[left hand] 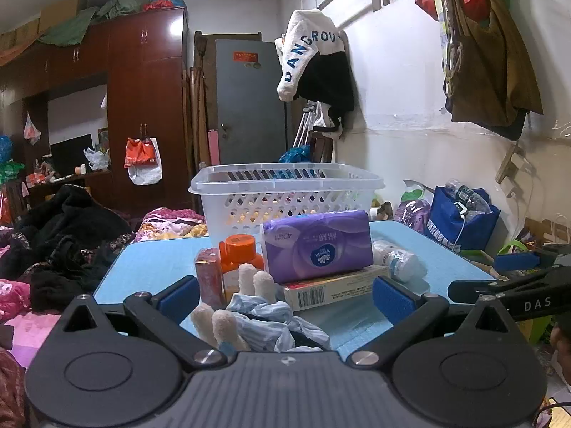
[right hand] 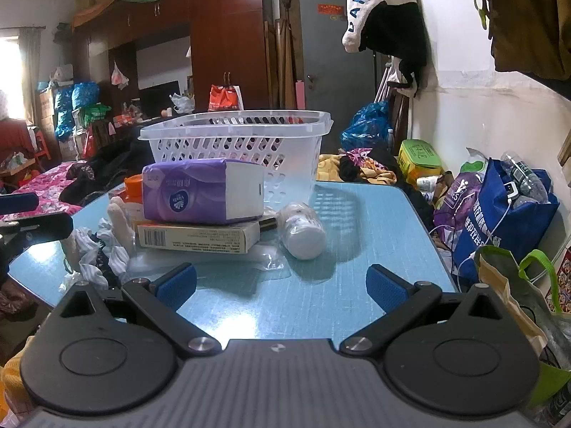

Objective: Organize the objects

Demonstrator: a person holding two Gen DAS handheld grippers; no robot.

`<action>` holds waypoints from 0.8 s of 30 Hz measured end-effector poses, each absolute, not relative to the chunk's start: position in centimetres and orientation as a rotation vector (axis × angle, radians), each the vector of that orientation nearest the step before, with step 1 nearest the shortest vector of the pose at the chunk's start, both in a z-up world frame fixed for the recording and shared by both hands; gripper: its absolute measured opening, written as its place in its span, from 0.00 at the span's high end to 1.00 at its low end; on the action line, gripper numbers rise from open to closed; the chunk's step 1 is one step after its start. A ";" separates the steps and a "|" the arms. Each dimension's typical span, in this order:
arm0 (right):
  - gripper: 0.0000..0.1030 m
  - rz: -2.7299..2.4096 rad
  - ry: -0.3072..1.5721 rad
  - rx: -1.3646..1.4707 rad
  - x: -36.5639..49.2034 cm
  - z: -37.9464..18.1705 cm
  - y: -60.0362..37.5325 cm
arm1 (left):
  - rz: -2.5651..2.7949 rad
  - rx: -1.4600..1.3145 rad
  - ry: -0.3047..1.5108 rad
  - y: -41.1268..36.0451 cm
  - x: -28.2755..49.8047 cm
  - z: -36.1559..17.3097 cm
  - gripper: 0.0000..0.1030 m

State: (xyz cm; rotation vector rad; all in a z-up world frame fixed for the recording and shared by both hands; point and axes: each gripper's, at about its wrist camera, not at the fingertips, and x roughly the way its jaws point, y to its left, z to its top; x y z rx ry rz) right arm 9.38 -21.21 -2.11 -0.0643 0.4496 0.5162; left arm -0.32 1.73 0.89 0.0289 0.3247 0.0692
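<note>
On the blue table (left hand: 446, 260) (right hand: 357, 221) a purple tissue pack (left hand: 316, 246) (right hand: 203, 192) lies on a flat white box (left hand: 332, 289) (right hand: 200, 237). An orange-capped bottle (left hand: 237, 253) (right hand: 134, 187) and a small red box (left hand: 210, 278) stand to their left. A white bottle (left hand: 396, 258) (right hand: 303, 230) lies on its side to the right. A striped cloth toy with pale limbs (left hand: 264, 317) (right hand: 103, 246) lies in front. A clear plastic basket (left hand: 285, 192) (right hand: 235, 142) stands behind. My left gripper (left hand: 285, 297) is open around the toy without touching it. My right gripper (right hand: 282, 285) is open over bare table.
A bed with pink bedding and dark clothes (left hand: 53, 242) lies left of the table. Bags, among them a blue one (left hand: 464, 221) (right hand: 506, 214) and a green-handled one (right hand: 517, 285), crowd the right side by the wall. The other gripper's finger (left hand: 514, 292) reaches in from the right in the left wrist view.
</note>
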 end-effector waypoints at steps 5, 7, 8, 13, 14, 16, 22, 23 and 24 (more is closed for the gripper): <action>0.00 0.515 0.452 -0.064 9.4 -2.1 -21.2 | 0.071 0.029 0.321 1.7 -0.4 0.9 0.00; 0.00 0.515 0.454 -0.061 9.5 -2.1 -21.3 | 0.072 0.027 0.322 1.7 -0.4 0.9 0.00; 0.00 0.515 0.454 -0.061 9.5 -2.1 -21.3 | 0.071 0.026 0.322 1.7 -0.4 0.9 0.00; 0.00 0.513 0.454 -0.062 9.5 -2.1 -21.3 | 0.068 0.023 0.324 1.8 -0.4 0.9 0.00; 0.00 0.513 0.454 -0.061 9.5 -2.1 -21.3 | 0.068 0.024 0.324 1.8 -0.4 0.9 0.00; 0.00 0.514 0.454 -0.061 9.5 -2.2 -21.3 | 0.068 0.026 0.324 1.7 -0.4 0.9 0.00; 0.00 0.511 0.459 -0.063 9.6 -2.2 -21.3 | 0.064 0.025 0.327 1.7 -0.3 0.8 0.00; 0.00 0.510 0.460 -0.062 9.7 -2.2 -21.4 | 0.063 0.025 0.327 1.7 -0.3 0.8 0.00; 0.00 0.510 0.461 -0.062 9.7 -2.2 -21.4 | 0.062 0.024 0.327 1.7 -0.3 0.8 0.00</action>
